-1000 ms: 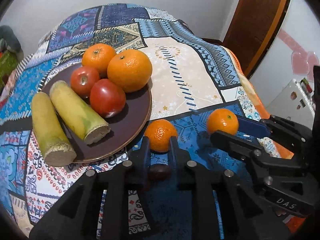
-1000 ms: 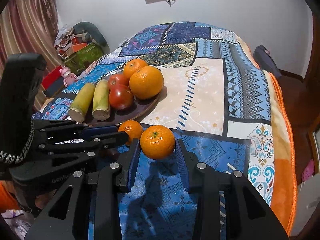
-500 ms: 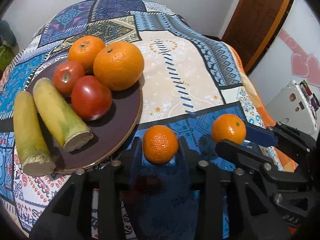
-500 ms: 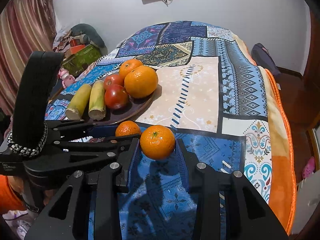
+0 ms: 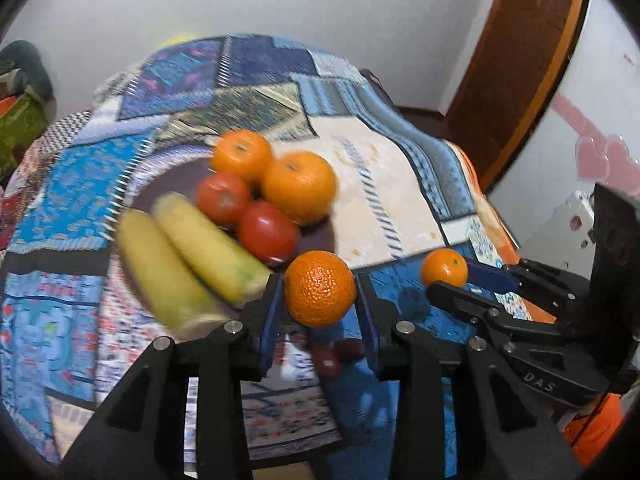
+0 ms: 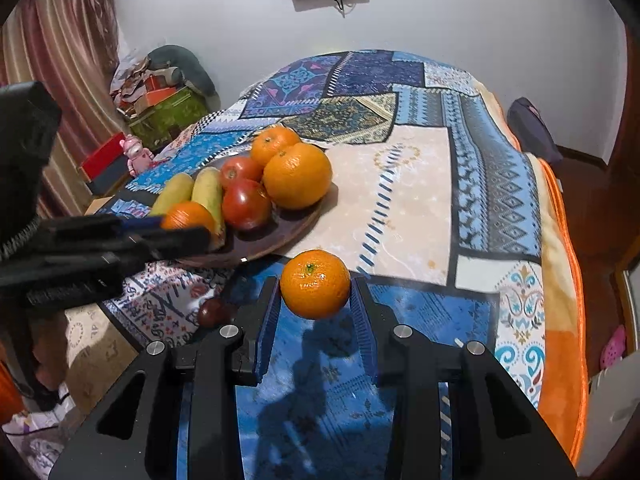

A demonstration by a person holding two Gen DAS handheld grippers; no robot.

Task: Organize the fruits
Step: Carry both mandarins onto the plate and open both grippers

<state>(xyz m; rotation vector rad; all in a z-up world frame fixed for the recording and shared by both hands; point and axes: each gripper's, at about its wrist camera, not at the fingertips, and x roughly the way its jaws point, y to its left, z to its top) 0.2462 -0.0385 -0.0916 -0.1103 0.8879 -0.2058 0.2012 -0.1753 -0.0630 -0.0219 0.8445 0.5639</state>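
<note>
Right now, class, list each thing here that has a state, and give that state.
left gripper: shut on first orange
first orange: gripped, off the cloth
right gripper: shut on second orange
second orange: gripped by right gripper
plate: flat on cloth, loaded

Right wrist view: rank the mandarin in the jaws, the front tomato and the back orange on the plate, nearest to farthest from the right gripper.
1. Mandarin, between the right gripper fingers.
2. Front tomato, ahead-left on the plate.
3. Back orange, at the plate's far side.
</note>
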